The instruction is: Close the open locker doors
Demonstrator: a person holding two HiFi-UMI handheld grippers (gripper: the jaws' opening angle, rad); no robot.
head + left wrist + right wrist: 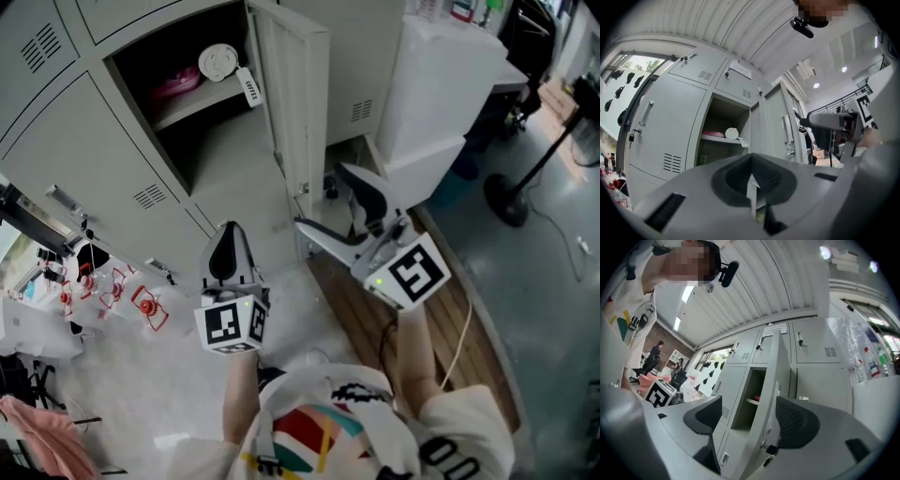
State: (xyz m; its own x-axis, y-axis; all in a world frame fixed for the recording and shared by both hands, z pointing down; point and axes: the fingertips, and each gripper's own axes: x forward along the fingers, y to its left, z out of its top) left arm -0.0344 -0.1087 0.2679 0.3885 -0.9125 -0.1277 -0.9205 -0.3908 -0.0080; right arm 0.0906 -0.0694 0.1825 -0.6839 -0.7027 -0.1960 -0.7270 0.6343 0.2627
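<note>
One grey locker stands open, its door (292, 98) swung out edge-on towards me. On the shelf inside lie a pink thing (176, 84) and a white round thing (218, 62) with a tag. My right gripper (334, 212) is open just right of the door's lower part. In the right gripper view the door's free edge (776, 380), with a key (770, 450) in its lock, runs between the spread fingers of the right gripper (750, 420). My left gripper (229, 248) is shut and empty, held below the open locker; the left gripper view shows the open locker (723, 136) ahead of the left gripper (752, 187).
Closed grey locker doors (103, 169) surround the open one. A tall white cabinet (433, 84) stands right of the lockers. A wooden platform (361, 314) lies under my right arm, a floor stand's base (507, 201) is at the right, and red-and-white items (141, 305) lie at the left.
</note>
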